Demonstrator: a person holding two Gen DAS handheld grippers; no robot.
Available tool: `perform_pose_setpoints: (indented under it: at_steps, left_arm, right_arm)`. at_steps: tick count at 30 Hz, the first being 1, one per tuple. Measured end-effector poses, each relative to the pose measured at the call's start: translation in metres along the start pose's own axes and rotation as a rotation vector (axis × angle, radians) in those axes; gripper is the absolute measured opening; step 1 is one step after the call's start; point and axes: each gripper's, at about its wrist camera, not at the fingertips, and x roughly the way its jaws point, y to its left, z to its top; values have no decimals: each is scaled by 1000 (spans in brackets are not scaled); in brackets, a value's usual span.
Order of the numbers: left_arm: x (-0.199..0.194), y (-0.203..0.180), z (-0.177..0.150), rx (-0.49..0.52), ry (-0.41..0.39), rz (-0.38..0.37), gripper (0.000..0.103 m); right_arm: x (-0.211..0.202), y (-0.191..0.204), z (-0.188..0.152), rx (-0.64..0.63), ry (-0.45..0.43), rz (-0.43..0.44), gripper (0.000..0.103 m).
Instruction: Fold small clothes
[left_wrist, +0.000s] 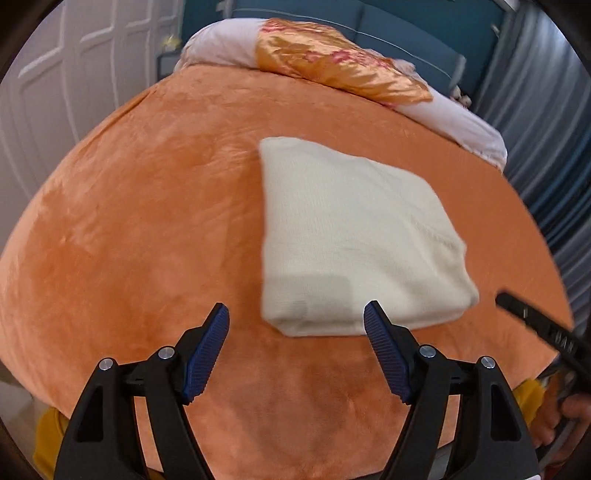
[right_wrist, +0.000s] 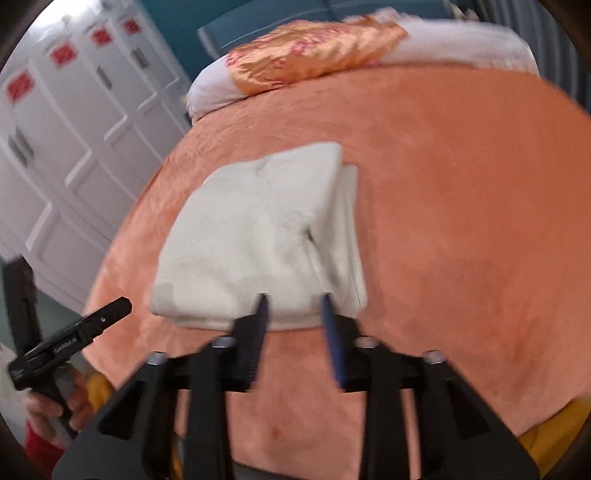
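Lying folded on the orange bedspread (left_wrist: 147, 221), cream garment (left_wrist: 354, 236) just beyond both grippers' spread, empty fingers (left_wrist: 207, 354).

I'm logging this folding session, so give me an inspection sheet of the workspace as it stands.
Surface: orange plush bedspread, lightly creased.
Job's things: cream garment, folded into a compact rectangle, lying flat.
Clutter: orange floral quilt on a white pillow roll at the far end.
Grippers: left tongs open, empty; right tongs open, empty, at the garment's near edge.
Cables: nothing seen.
Surroundings: white panelled doors, teal headboard.
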Motion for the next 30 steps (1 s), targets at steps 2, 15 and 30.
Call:
perform_pose_setpoints:
  at_steps: [2, 15, 30]
  left_arm:
    - [1, -15, -1, 62, -15, 38, 73]
    - [35, -15, 6, 52, 34, 86, 73]
    - [60, -12, -15, 33, 105, 125, 75]
  right_arm:
    - [9, 17, 10, -58, 4, -27, 10]
    - [87, -2, 34, 2, 137, -32, 15]
    - [69, -25, 16, 11, 118, -83, 19]
